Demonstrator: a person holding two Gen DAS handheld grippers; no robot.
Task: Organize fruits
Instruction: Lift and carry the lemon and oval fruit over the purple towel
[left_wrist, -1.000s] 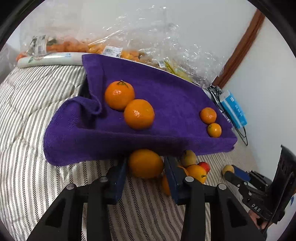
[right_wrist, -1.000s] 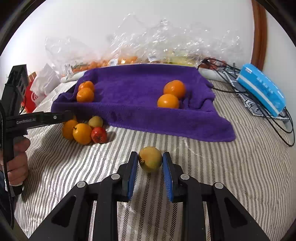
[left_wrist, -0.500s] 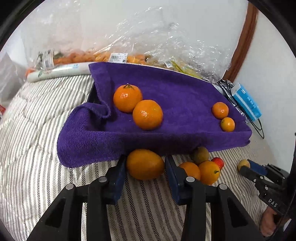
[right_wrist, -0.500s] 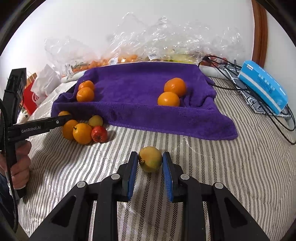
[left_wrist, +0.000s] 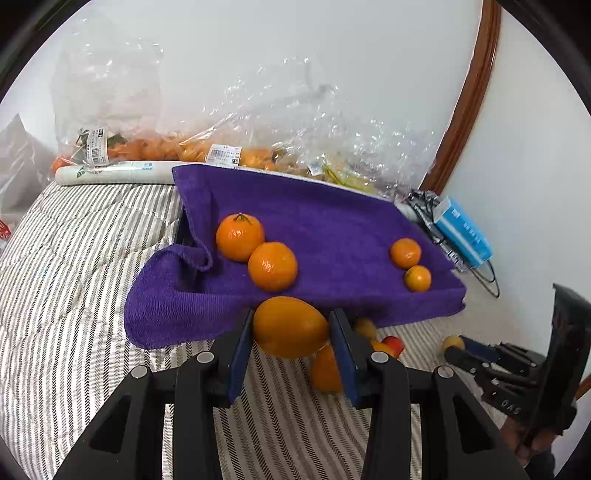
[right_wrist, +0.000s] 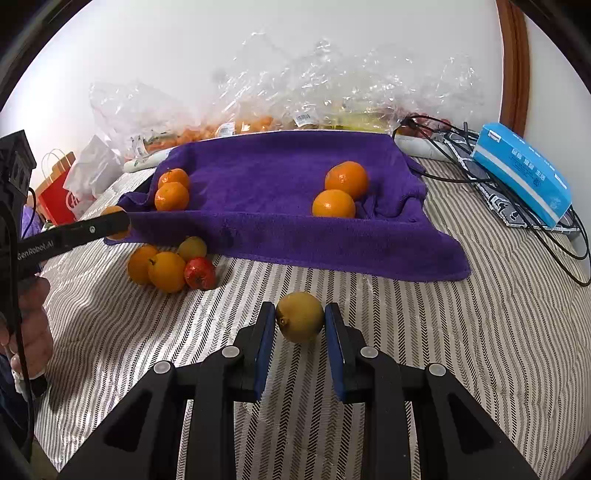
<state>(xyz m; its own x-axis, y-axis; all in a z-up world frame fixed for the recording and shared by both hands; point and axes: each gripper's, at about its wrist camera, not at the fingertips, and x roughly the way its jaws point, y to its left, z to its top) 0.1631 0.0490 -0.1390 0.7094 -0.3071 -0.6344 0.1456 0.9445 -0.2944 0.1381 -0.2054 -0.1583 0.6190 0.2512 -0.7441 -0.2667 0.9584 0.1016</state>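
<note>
My left gripper (left_wrist: 291, 334) is shut on a large orange fruit (left_wrist: 290, 326), held off the bed in front of the purple towel (left_wrist: 332, 229). Two big oranges (left_wrist: 271, 266) and two small ones (left_wrist: 405, 253) lie on the towel. My right gripper (right_wrist: 300, 319) is shut on a yellow-green fruit (right_wrist: 300, 316) just above the striped bedding. A small pile of loose fruit (right_wrist: 168, 267), orange, yellow and red, lies below the towel's left front edge. In the right wrist view the left gripper (right_wrist: 74, 232) shows from the side, a hand (right_wrist: 33, 332) on its grip.
Clear plastic bags of fruit (right_wrist: 258, 122) line the wall behind the towel. A blue box (right_wrist: 521, 173) and black cables (right_wrist: 535, 221) lie at the right. A red paper bag (right_wrist: 59, 195) stands at the left. Striped bedding (right_wrist: 480, 332) spreads in front of the towel.
My left gripper has lifted the large orange fruit up from the loose pile towards the towel's front edge. The right gripper holds its yellow-green fruit in the same place.
</note>
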